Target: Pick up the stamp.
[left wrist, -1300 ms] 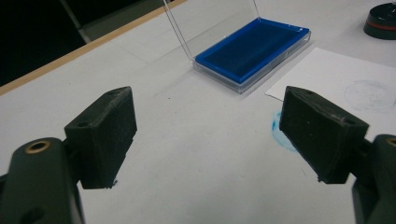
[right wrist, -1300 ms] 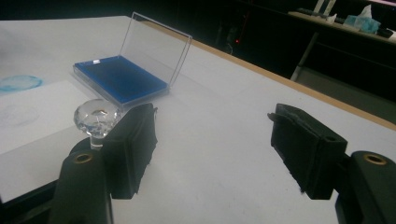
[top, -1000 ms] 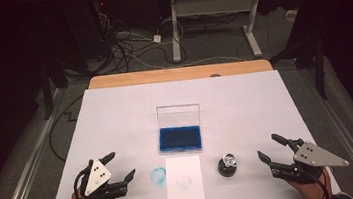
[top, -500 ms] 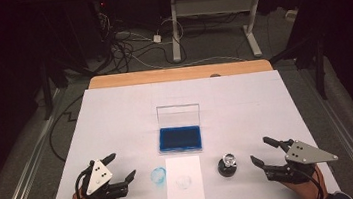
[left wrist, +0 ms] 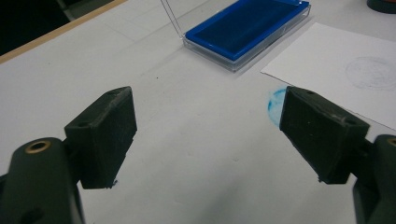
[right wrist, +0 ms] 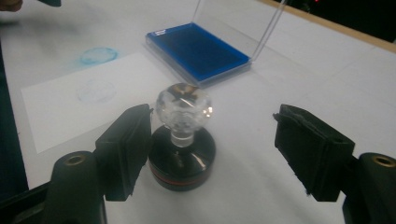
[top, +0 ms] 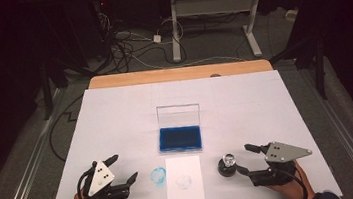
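Here, on the white tabletop (top: 116, 116), one open blue ink pad (top: 180, 138) and one sheet of paper (top: 184, 181) bearing a faint print suggest stamping is underway. The right gripper (right wrist: 212, 140), jaws just widening, flanks the single crystal-knobbed stamp (right wrist: 182, 140) without gripping it; the left gripper (left wrist: 208, 133) gapes empty.

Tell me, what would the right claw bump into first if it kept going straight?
Most likely the stamp with the clear knob: it already stands between the right claw's open jaws, nearer one pad.
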A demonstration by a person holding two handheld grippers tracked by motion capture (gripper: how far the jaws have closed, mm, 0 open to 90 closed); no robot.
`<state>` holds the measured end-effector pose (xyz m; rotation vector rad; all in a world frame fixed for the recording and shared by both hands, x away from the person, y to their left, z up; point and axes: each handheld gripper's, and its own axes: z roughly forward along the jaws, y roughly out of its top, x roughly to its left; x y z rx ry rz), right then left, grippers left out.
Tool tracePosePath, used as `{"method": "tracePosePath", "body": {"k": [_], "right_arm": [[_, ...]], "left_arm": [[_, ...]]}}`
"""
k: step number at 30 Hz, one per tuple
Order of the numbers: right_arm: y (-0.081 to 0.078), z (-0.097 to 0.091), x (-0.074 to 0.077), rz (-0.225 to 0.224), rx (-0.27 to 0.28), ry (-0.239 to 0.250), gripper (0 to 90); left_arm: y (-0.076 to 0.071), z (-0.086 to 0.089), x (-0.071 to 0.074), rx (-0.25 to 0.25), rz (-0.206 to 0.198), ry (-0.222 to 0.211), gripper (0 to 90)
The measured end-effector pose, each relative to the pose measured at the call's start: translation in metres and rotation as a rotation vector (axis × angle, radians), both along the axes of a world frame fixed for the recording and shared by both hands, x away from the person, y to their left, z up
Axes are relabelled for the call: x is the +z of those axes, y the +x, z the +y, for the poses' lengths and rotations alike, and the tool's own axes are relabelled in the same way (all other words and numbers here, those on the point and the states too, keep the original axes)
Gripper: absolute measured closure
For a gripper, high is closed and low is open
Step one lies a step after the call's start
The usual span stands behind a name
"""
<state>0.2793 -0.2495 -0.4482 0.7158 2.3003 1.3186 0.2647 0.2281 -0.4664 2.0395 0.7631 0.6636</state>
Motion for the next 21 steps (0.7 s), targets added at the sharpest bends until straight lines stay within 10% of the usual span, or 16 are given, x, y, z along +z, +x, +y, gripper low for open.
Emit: {"method": "tracePosePath", "body": {"k": [21], "right_arm": [[0.031,0.030,-0.021,0.116,0.048,-0.072,37.3]], "left_arm": [[0.001,-0.002,-0.003,-0.014,0.014,0.009,19.4]]}}
